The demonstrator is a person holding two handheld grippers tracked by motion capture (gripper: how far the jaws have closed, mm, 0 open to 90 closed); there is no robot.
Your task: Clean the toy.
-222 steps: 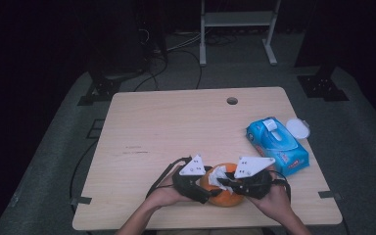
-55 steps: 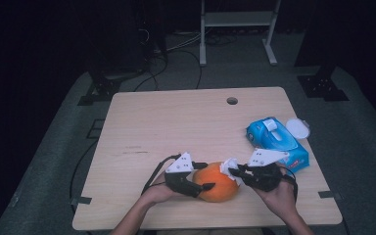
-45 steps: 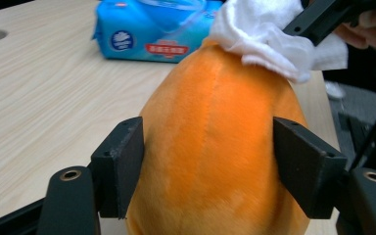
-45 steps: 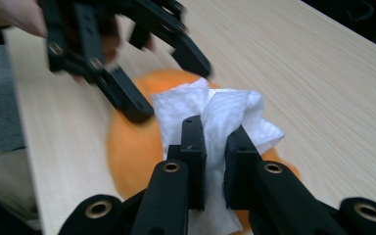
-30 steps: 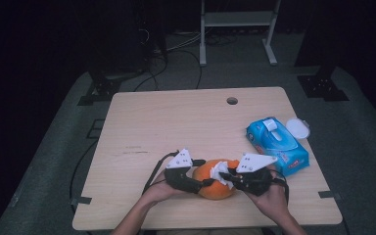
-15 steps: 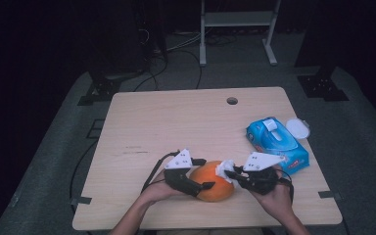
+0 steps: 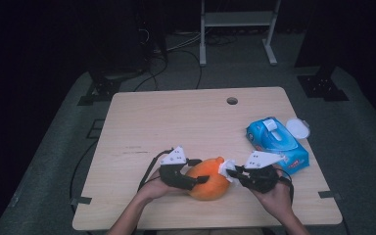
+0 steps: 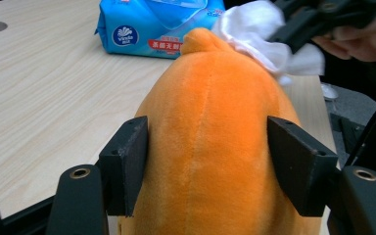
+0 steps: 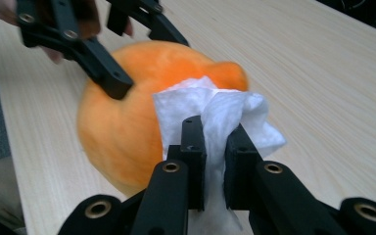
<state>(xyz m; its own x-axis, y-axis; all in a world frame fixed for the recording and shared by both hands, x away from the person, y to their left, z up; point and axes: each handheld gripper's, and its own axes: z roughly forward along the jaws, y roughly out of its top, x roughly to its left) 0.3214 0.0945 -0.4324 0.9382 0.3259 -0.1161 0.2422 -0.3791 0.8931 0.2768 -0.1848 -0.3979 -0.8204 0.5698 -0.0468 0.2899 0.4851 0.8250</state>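
I see the orange plush fruit-shaped toy (image 7: 207, 178) lying at the near edge of the pale wooden table (image 7: 186, 122), its long axis running left to right, the small nub end pointing right and slightly far. My left claw (image 7: 201, 171) has just been closing, its 2 jaws now on either side of the toy's flanks. My right claw (image 7: 231, 171) is pressed together, pinching a crumpled white tissue (image 9: 215, 115) against the nub end. The toy's underside is hidden. The blue wet-wipe pack (image 7: 276, 144) lies to the right, beside a white round lid (image 7: 298, 128).
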